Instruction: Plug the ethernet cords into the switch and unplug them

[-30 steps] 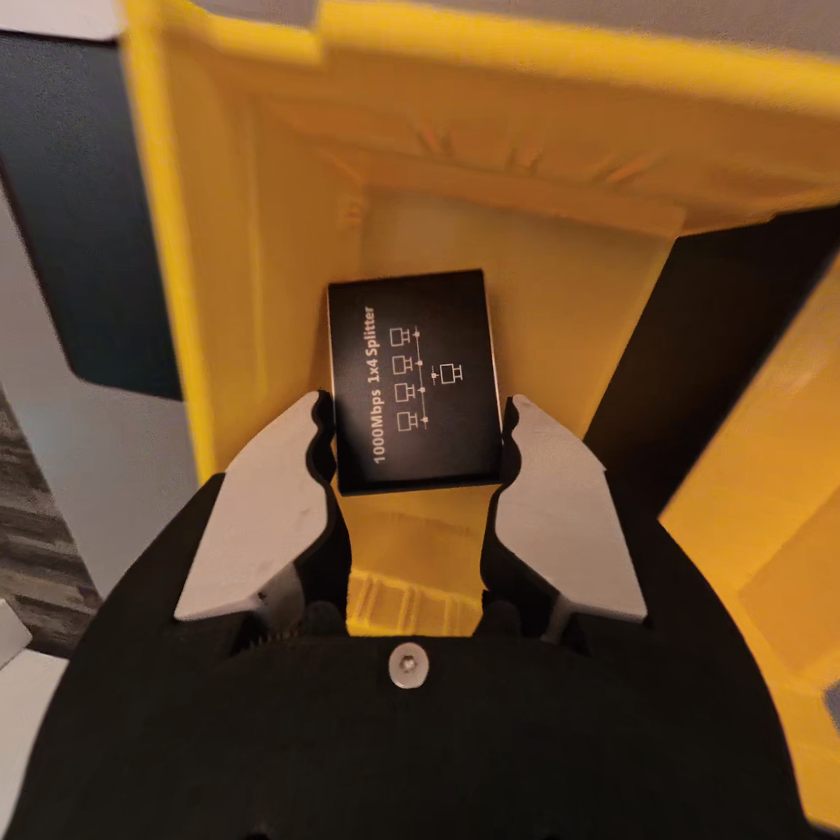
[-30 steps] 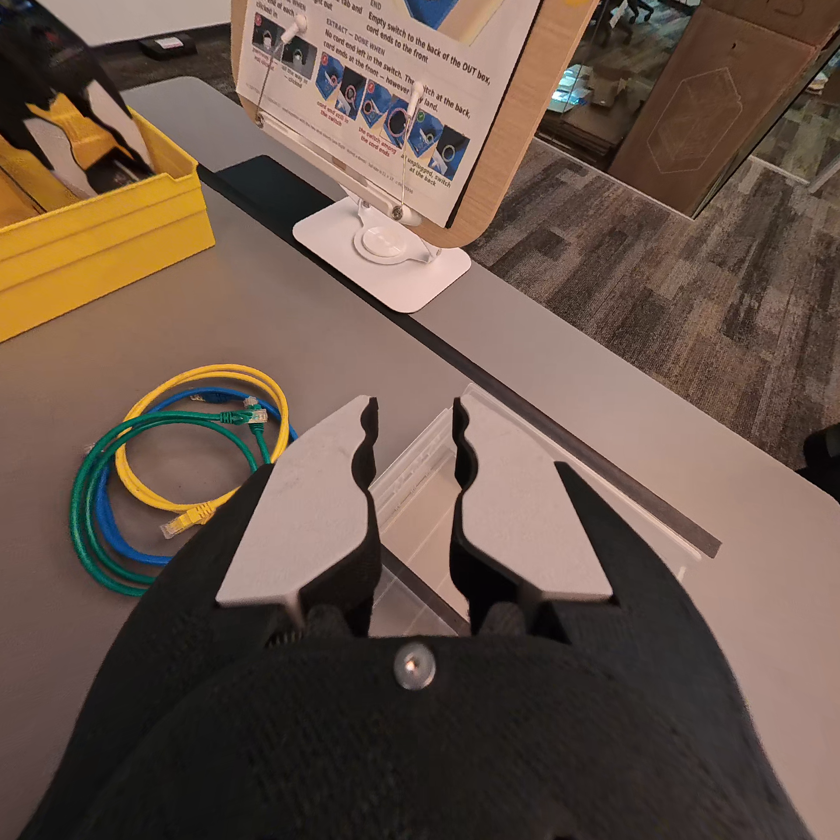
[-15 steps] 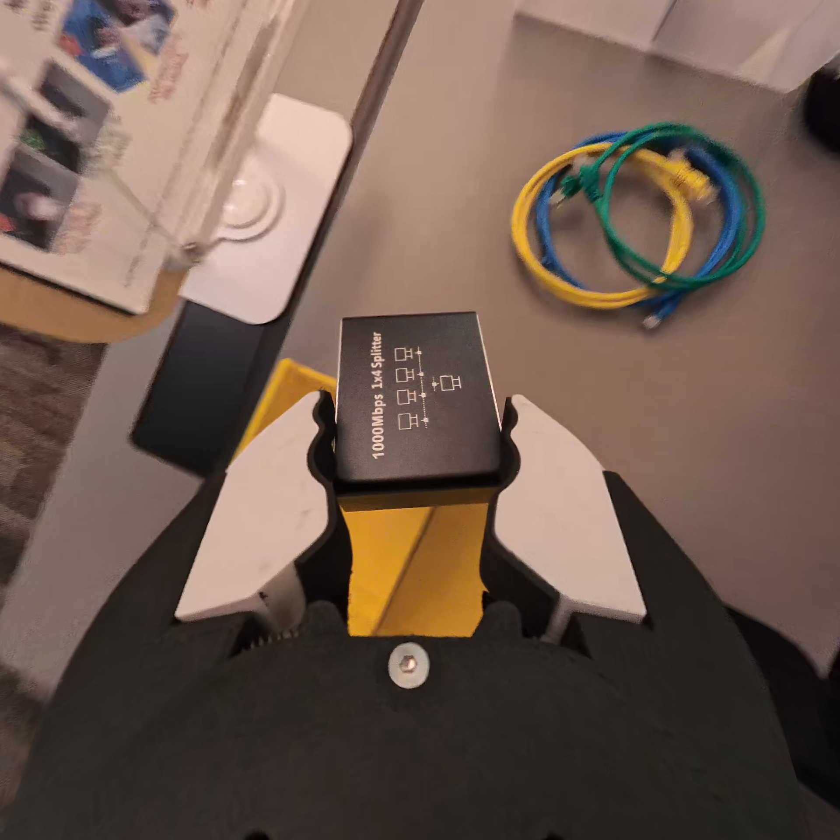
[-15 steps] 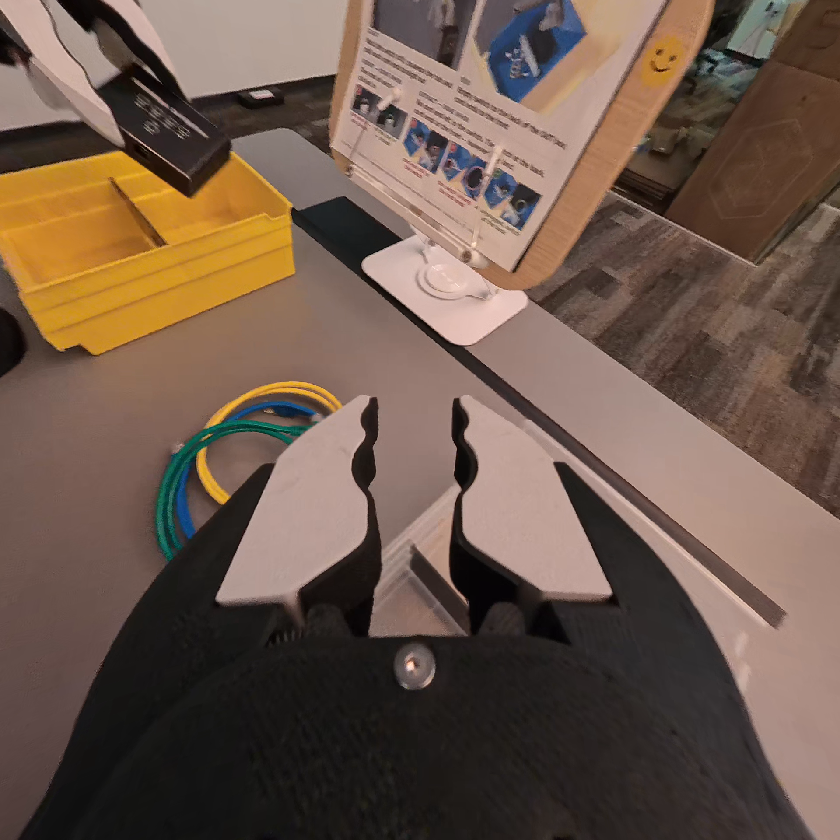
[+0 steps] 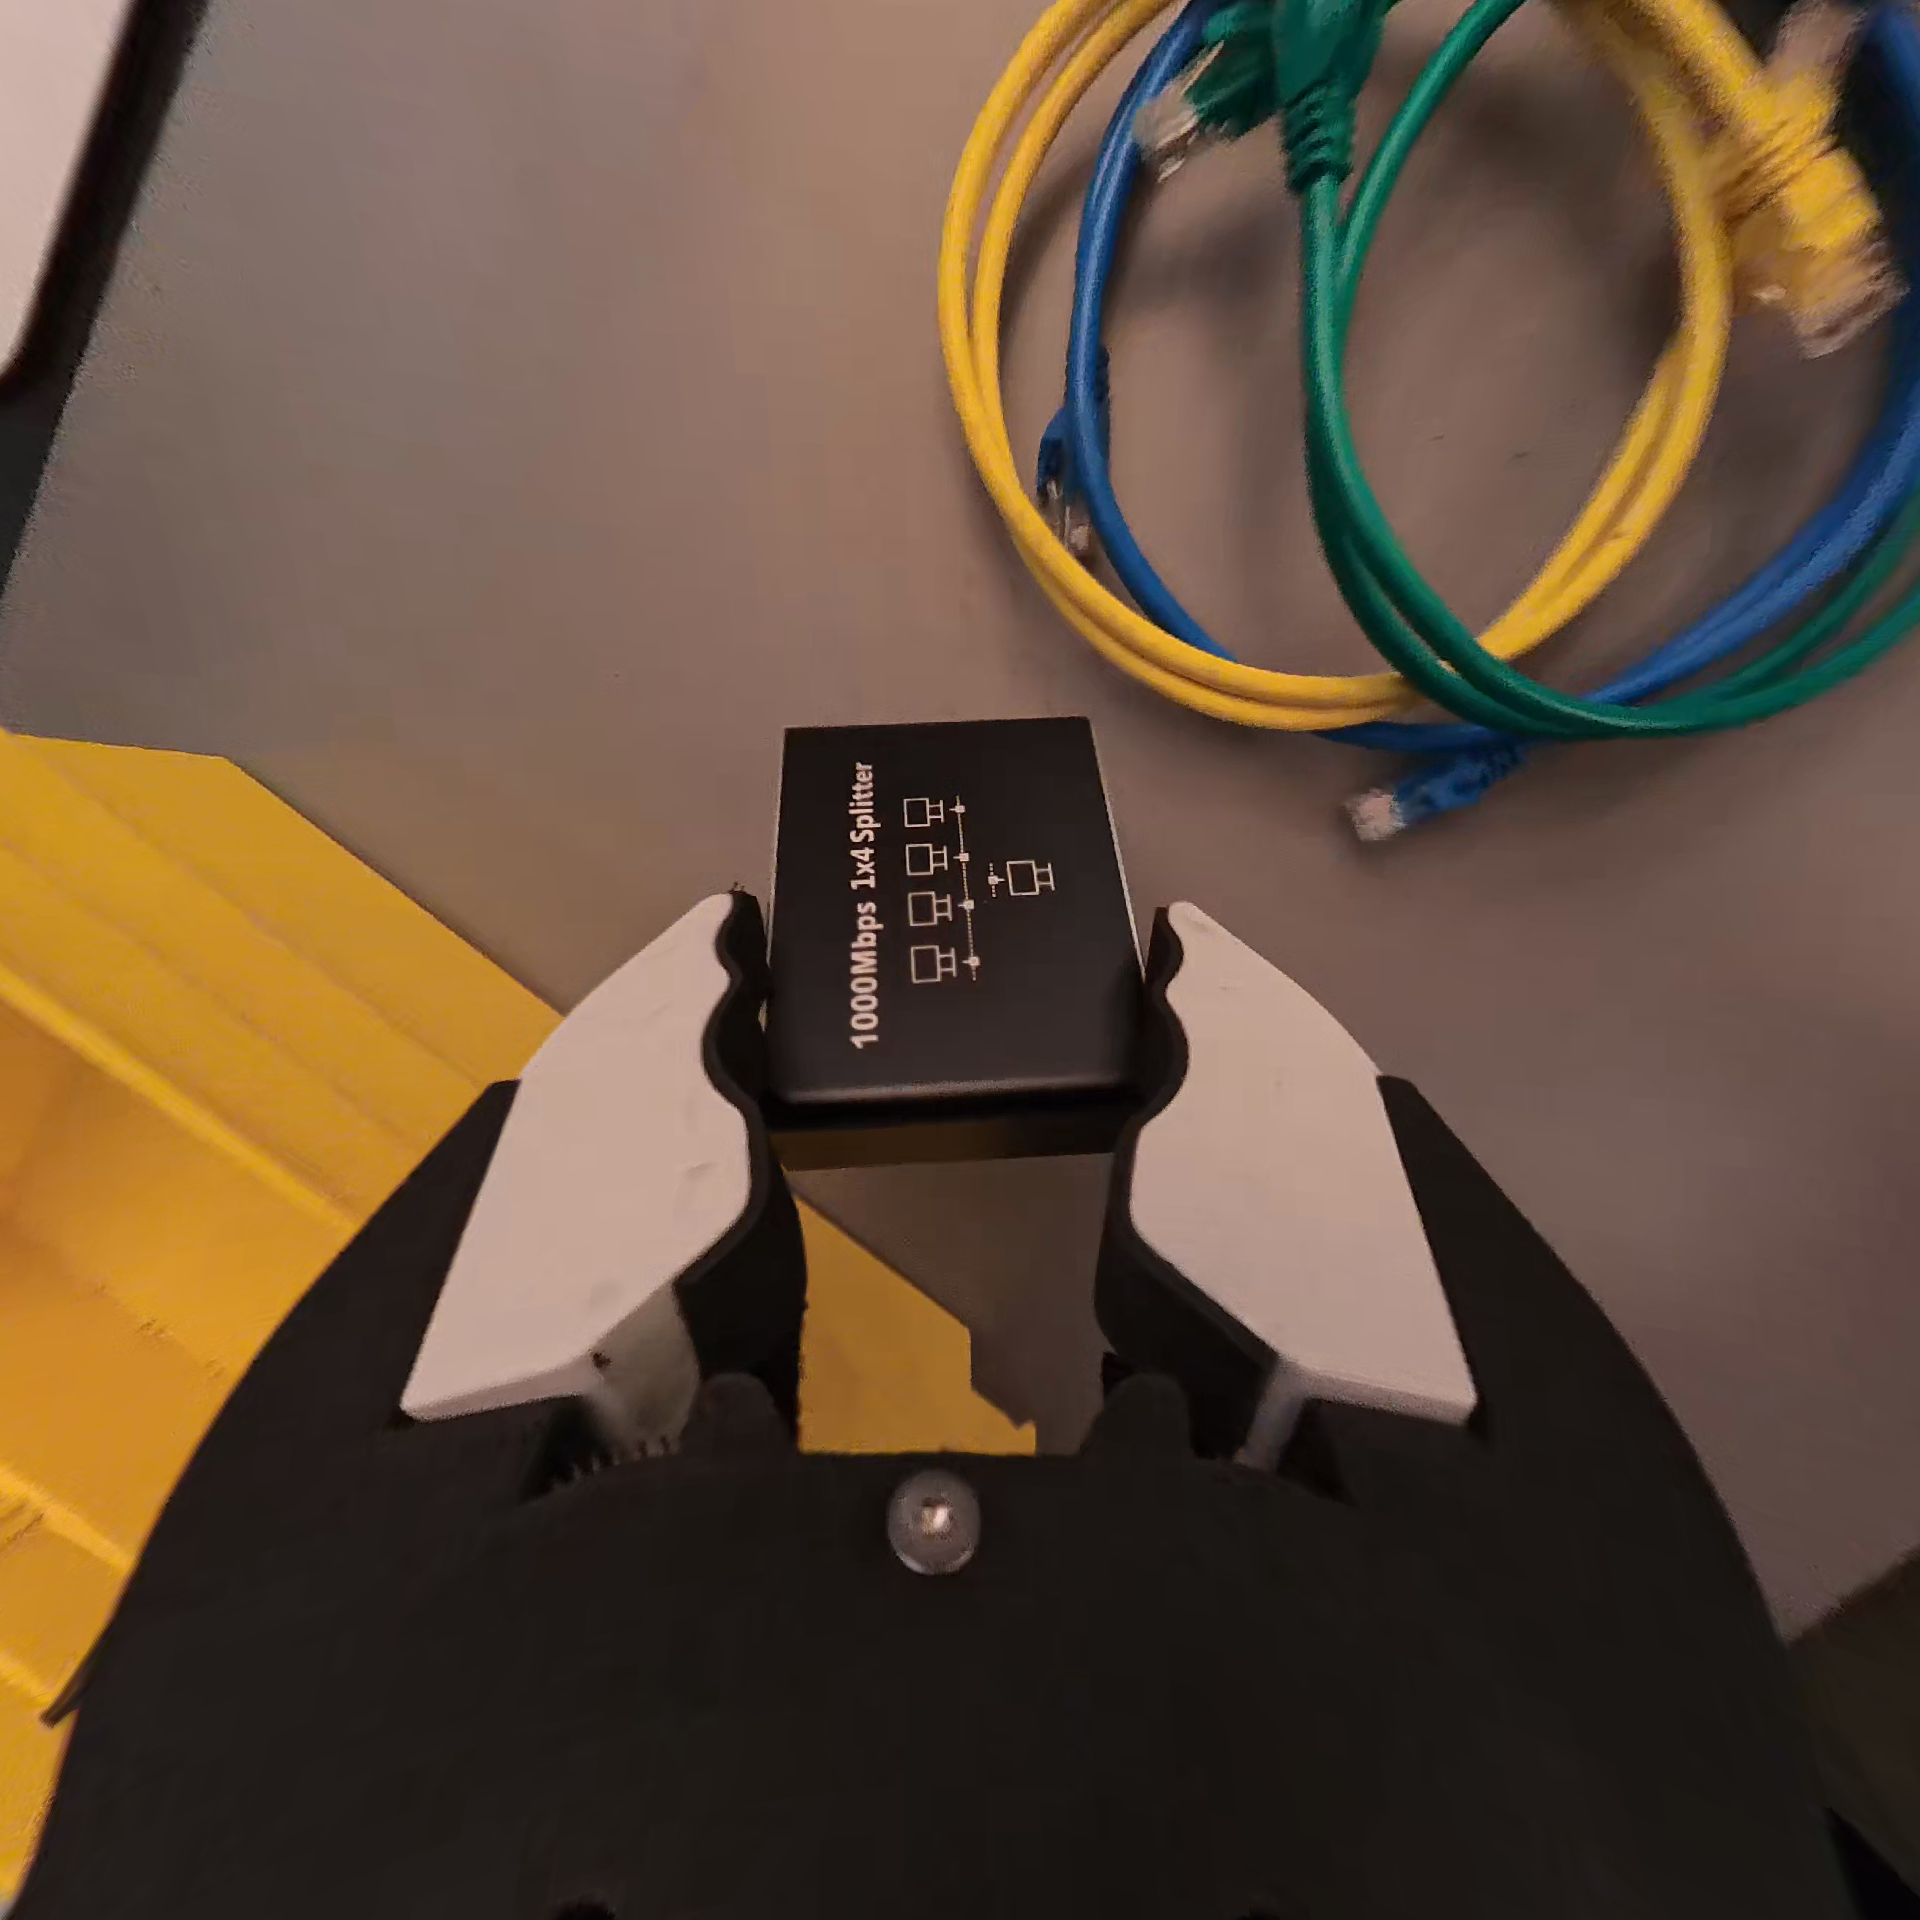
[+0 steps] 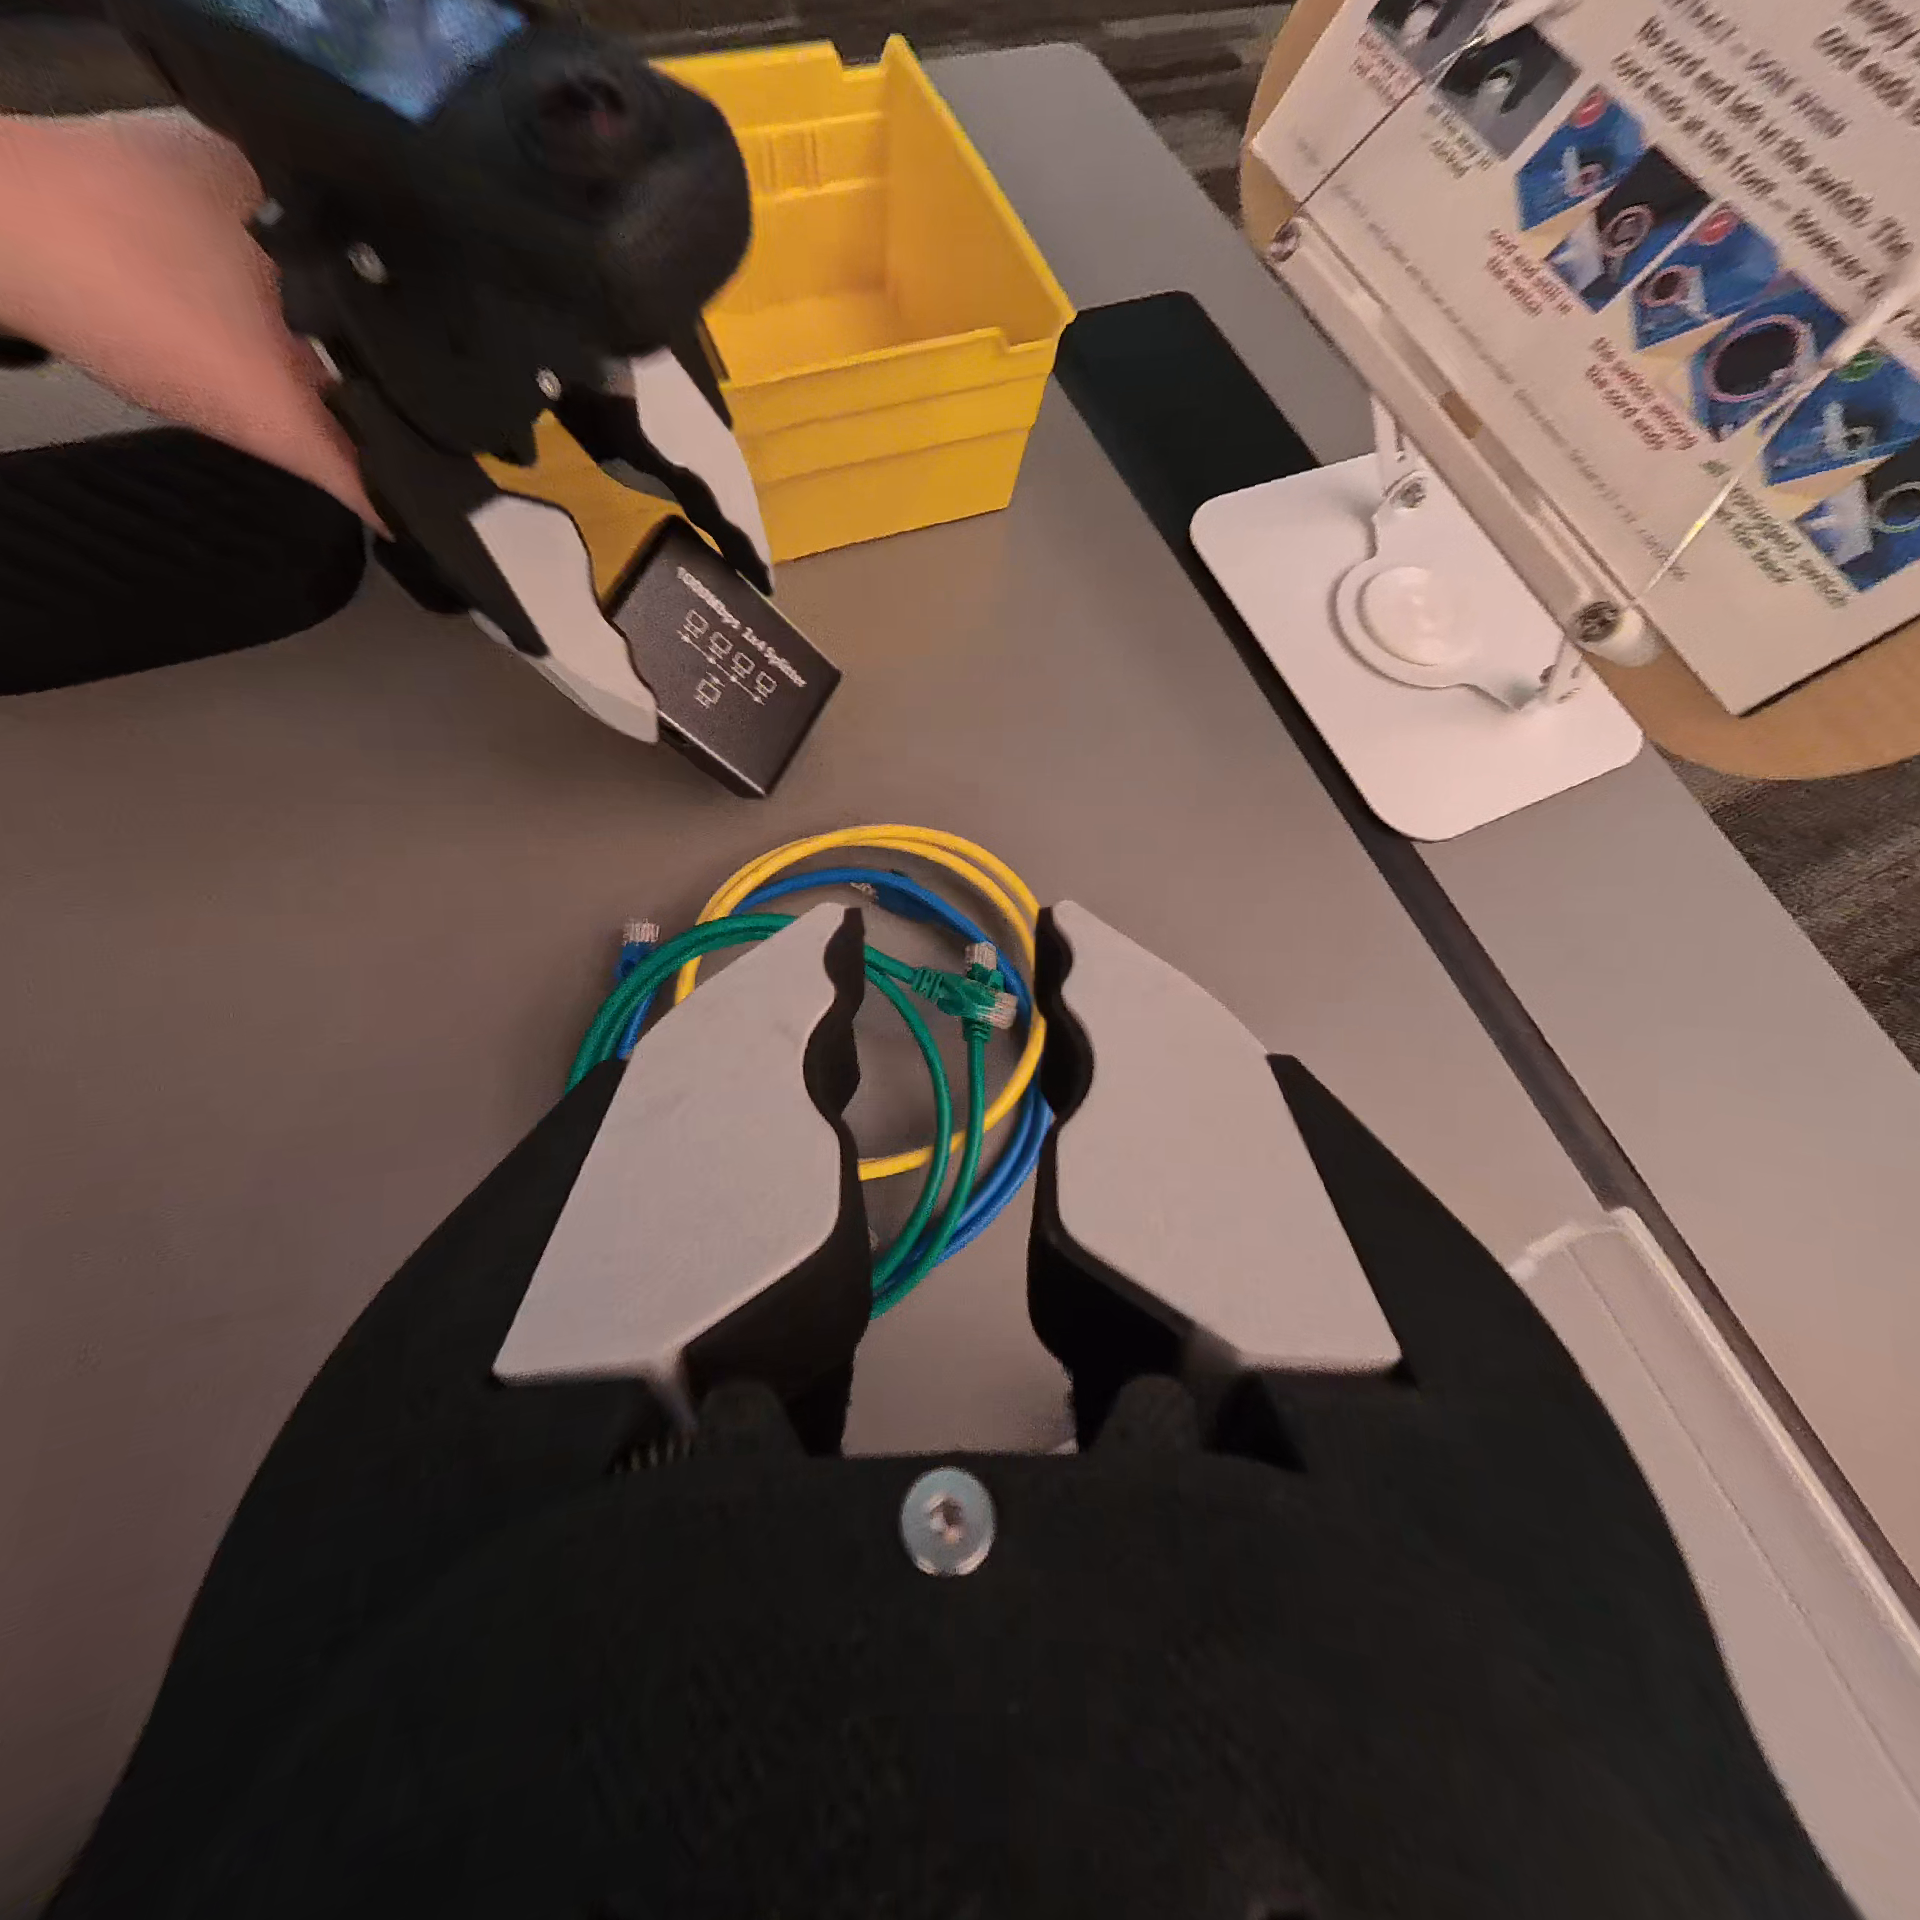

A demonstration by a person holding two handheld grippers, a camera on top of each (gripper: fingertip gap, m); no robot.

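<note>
My left gripper (image 5: pixel 953 909) is shut on a black switch box (image 5: pixel 1029 966), gripping its two long sides. It holds the box tilted, low over the grey table, between the yellow bin and the cords. The right wrist view shows that gripper (image 6: pixel 707 644) and the switch (image 6: pixel 743 686) at upper left. A yellow cord (image 5: pixel 966 343), a blue cord (image 5: pixel 1086 312) and a green cord (image 5: pixel 1325 416) lie coiled together, loose, beyond the switch. My right gripper (image 6: pixel 945 914) is open and empty above the coil, with the yellow (image 6: pixel 883 834), blue (image 6: pixel 1023 1153) and green (image 6: pixel 940 1112) cords under it.
A yellow bin (image 6: pixel 894 416) stands at the back left of the table and shows beside the left gripper (image 5: pixel 208 1039). An instruction board on a white stand (image 6: pixel 1423 644) is at the back right. A clear tray (image 6: pixel 1662 1351) lies at the right edge. A hand (image 6: pixel 135 291) holds the left gripper. The grippers' ends are close to 20 centimeters from one another.
My left gripper lifted the switch out of the yellow bin and carried it down toward the cords. My right gripper swung left from the clear tray to over the coil.
</note>
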